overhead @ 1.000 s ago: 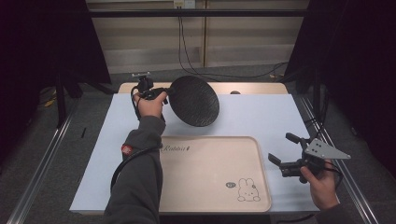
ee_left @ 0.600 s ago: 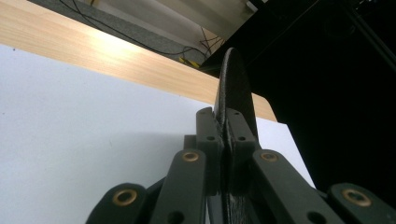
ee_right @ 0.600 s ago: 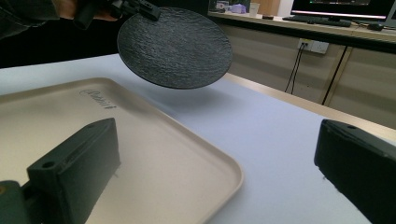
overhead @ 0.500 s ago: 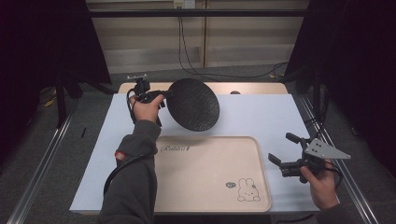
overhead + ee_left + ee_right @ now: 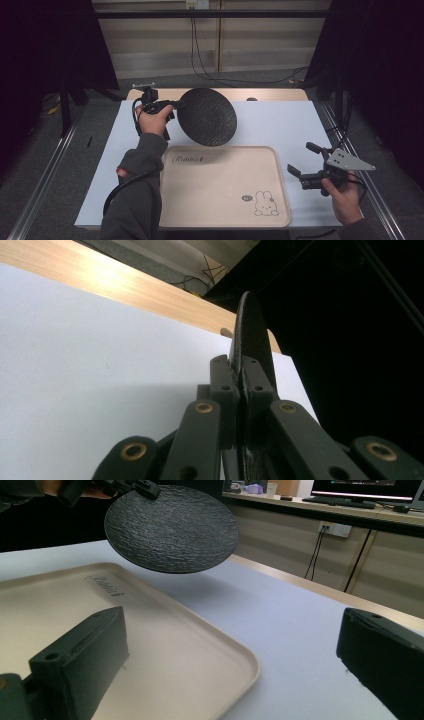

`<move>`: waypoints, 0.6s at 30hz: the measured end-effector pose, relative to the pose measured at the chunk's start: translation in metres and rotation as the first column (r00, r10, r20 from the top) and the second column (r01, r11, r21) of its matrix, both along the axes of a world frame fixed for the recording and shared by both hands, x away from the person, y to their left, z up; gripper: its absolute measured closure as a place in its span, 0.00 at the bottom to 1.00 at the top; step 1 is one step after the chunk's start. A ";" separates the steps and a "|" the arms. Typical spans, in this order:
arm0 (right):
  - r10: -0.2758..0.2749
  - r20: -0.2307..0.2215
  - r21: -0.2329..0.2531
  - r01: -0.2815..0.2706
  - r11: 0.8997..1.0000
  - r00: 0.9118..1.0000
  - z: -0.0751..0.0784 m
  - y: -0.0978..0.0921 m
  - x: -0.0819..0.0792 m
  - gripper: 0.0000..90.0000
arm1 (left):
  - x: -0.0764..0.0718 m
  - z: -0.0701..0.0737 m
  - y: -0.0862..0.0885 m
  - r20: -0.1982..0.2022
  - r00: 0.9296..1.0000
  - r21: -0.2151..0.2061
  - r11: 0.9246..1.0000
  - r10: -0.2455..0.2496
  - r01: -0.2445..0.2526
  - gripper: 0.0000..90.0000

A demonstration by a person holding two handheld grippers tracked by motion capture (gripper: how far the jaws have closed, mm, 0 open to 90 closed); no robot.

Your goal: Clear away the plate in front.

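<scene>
White sheeting covers the surface [image 5: 280, 125] in a dark-curtained workspace. The left gripper [image 5: 172, 104] clamps the rim of a black textured plate [image 5: 207, 116], its jaws closed on the edge and holding the disc tilted, clear of the surface, just beyond the far edge of a beige tray [image 5: 220, 190]. The tray lies toward the person from the plate, so the left hand is much the nearer. The right gripper [image 5: 306, 163] waits beside the tray's right edge, jaws wide and holding nothing.
</scene>
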State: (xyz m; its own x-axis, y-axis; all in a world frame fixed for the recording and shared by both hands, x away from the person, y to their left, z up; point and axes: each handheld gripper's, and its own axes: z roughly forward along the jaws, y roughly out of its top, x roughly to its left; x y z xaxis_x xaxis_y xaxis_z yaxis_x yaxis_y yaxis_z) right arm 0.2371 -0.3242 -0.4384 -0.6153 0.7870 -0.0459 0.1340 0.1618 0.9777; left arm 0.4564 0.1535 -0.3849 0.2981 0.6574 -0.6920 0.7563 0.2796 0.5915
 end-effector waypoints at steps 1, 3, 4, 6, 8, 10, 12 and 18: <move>-0.002 0.000 0.001 0.002 1.000 1.000 0.000 0.000 0.000 0.00 | -0.003 0.002 0.000 0.004 1.000 -0.002 1.000 -0.009 0.009 0.97; 0.000 0.001 -0.001 0.000 1.000 1.000 0.000 0.000 0.000 0.00 | -0.005 0.003 0.000 0.004 1.000 0.001 1.000 -0.030 0.030 0.97; -0.001 0.000 -0.001 0.001 1.000 1.000 0.000 0.000 0.000 0.00 | -0.006 0.003 -0.001 0.006 0.999 0.006 0.999 -0.034 0.034 0.97; -0.005 -0.001 0.003 0.005 1.000 1.000 0.000 0.000 0.000 0.00 | -0.008 0.004 -0.002 0.005 0.999 0.007 0.999 -0.043 0.043 0.97; -0.004 -0.001 0.004 0.004 1.000 1.000 0.000 0.000 0.000 0.00 | -0.011 0.003 -0.002 0.004 0.998 0.006 0.998 -0.057 0.057 0.97; -0.001 0.000 -0.001 0.001 1.000 1.000 0.000 0.000 0.000 0.00 | -0.013 0.003 -0.002 0.005 0.998 0.005 0.998 -0.070 0.070 0.97; -0.007 -0.005 0.004 0.007 1.000 1.000 0.000 0.000 0.000 0.00 | -0.015 0.003 -0.002 -0.002 0.998 0.003 0.998 -0.070 0.070 0.97; -0.003 -0.003 0.002 0.003 1.000 1.000 0.000 0.001 0.000 0.00 | -0.023 0.001 -0.003 -0.004 0.994 0.006 0.994 -0.105 0.105 0.96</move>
State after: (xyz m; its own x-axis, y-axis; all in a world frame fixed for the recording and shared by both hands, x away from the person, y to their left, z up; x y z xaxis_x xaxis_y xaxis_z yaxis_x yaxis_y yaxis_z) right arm 0.2372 -0.3236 -0.4387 -0.6128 0.7891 -0.0426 0.1376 0.1597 0.9775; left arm 0.4332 0.1509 -0.3840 0.3631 0.6265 -0.6896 0.7837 0.1949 0.5897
